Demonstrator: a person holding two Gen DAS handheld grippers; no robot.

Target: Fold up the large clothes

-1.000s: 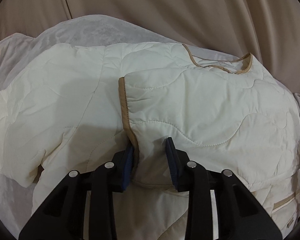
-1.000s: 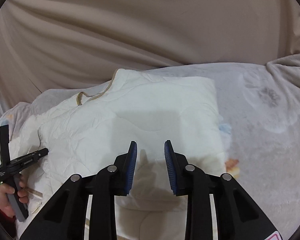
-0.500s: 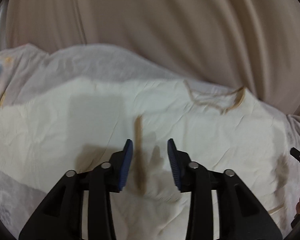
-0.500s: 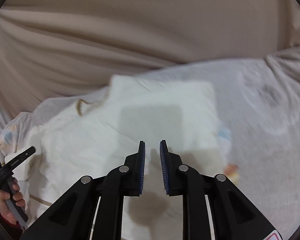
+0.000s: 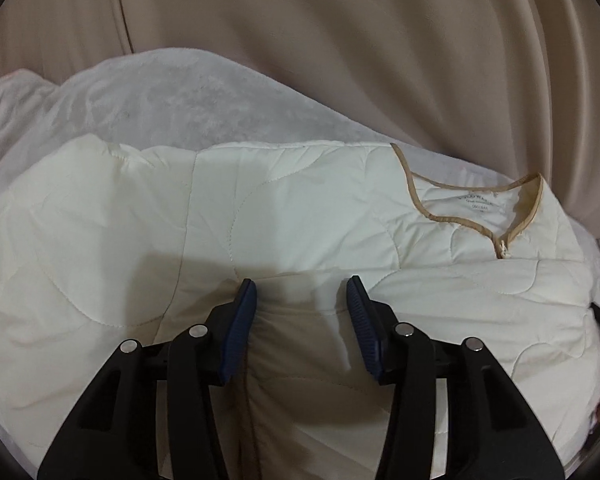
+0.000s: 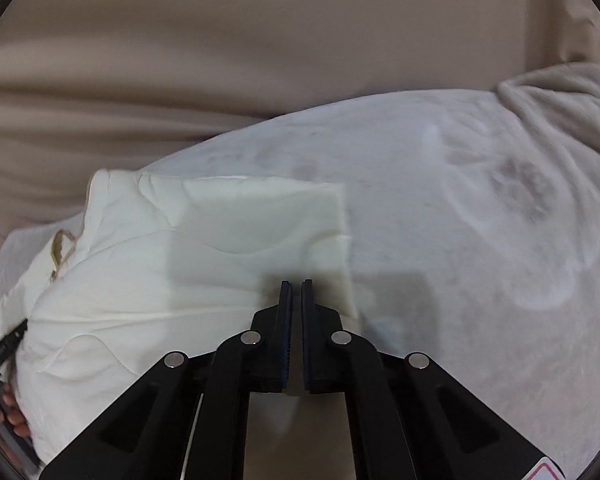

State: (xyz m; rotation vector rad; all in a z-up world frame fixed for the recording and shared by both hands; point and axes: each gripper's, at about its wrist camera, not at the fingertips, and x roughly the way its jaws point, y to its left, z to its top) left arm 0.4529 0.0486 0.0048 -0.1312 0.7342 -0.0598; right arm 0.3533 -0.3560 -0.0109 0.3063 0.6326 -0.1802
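A cream quilted jacket (image 5: 284, 216) with tan trim lies on a pale fleece blanket; its collar (image 5: 476, 208) with a label is at the right. A folded-over part lies across its near right side. My left gripper (image 5: 300, 300) is open, its blue pads right above the jacket's near fold, holding nothing. In the right wrist view the jacket (image 6: 228, 248) lies folded at the left. My right gripper (image 6: 296, 292) is shut, with its tips over the jacket's right edge; I see no cloth between the pads.
The pale fleece blanket (image 6: 480, 208) spreads to the right of the jacket, with a rumpled beige blanket (image 6: 560, 96) at the far right. A beige curtain (image 5: 340, 40) hangs behind. The other gripper's black handle and a hand show at the left edge (image 6: 4, 360).
My left gripper has let go of the sleeve's trimmed edge, which now lies folded across the jacket, and has moved back down close to it. My right gripper has closed and moved right.
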